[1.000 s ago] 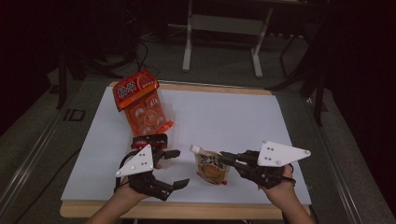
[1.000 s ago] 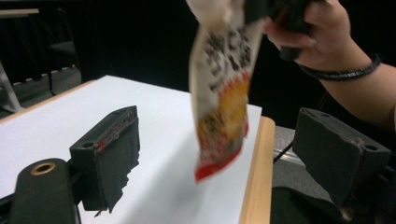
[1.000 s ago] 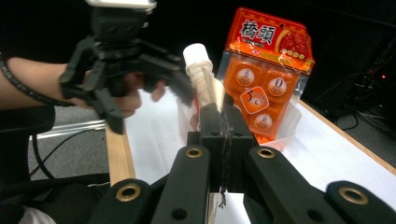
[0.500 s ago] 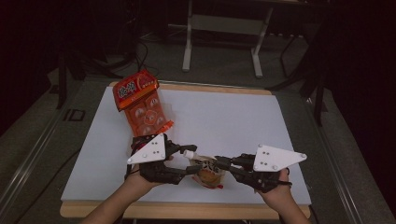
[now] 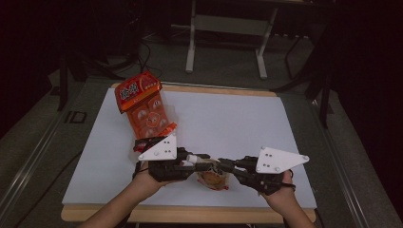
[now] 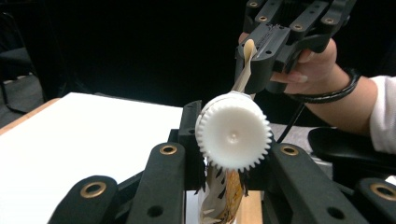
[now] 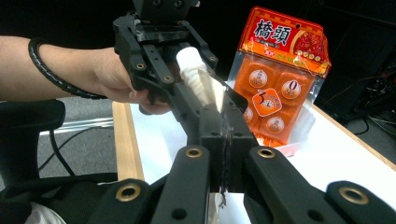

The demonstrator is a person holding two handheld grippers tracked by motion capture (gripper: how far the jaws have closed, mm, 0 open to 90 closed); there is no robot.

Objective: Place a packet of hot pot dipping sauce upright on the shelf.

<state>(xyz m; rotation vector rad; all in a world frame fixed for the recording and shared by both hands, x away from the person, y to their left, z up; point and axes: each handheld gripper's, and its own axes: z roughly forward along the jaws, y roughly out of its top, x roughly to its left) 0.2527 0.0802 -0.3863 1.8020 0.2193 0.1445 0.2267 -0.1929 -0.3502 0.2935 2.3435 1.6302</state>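
A small spout pouch [image 5: 214, 179] with a white ribbed cap [image 5: 192, 158] hangs just above the table's front edge between both grippers. My left gripper [image 5: 197, 160] is shut on the cap [image 6: 233, 136], which sits squeezed between its black jaws. My right gripper [image 5: 222, 165] is shut on the pouch's thin top edge [image 7: 219, 100], jaws pressed together. In the left gripper view the right gripper [image 6: 261, 56] pinches that edge above the cap. In the right gripper view the left gripper [image 7: 184, 65] holds the cap [image 7: 192, 70] just ahead.
An orange snack pack [image 5: 142, 107] lies at the back left of the white table top [image 5: 237, 123], and stands behind the grippers in the right gripper view [image 7: 275, 88]. A wooden rim [image 5: 190, 213] edges the front. Metal stand legs [image 5: 223, 42] are beyond the table.
The left gripper moved right to the pouch and shut on its white cap. The right gripper carried the pouch slightly left and lifted it, so both now hold it.
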